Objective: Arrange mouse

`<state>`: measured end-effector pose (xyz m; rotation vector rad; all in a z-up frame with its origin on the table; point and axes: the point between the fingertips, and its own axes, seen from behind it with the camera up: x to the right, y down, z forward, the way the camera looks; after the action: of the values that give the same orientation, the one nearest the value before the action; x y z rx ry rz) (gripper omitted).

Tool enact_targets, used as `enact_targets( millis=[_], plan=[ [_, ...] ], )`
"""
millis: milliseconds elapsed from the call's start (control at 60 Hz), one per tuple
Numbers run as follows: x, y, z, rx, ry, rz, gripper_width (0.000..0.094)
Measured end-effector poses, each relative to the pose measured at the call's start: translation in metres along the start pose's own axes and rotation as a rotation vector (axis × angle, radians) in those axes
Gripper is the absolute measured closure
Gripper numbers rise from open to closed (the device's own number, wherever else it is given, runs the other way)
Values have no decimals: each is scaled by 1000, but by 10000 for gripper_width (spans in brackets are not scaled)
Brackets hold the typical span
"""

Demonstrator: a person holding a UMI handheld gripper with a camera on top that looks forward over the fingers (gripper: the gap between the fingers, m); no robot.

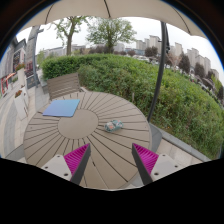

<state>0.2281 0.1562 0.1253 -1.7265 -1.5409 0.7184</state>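
Note:
A small grey mouse (pixel 114 125) lies on the round slatted wooden table (pixel 60 138), right of the table's middle disc. A blue mouse mat (pixel 62 107) lies flat on the far left part of the table, apart from the mouse. My gripper (pixel 111 162) is above the near part of the table, fingers spread wide with the pink pads (pixel 76 158) facing each other. Nothing is between the fingers. The mouse is beyond them, a little ahead.
A wooden chair (pixel 64 84) stands behind the table. A parasol pole (pixel 159 66) rises at the right, its canopy overhead. A green hedge (pixel 150 82), trees and buildings lie beyond. Paved ground surrounds the table.

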Motion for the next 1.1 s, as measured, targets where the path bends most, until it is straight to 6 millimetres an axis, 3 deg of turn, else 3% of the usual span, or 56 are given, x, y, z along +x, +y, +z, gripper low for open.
enact_targets(
  millis=[183, 467, 583, 883, 1100],
  plan=[
    [-23, 6, 59, 22, 7, 29, 82],
    [-31, 17, 170, 20, 11, 42, 81],
    [-21, 12, 213, 1, 19, 57, 81],
    [-19, -26, 271, -17, 2, 59, 86],
    [-26, -36, 285, -33, -25, 31, 104]
  ],
)
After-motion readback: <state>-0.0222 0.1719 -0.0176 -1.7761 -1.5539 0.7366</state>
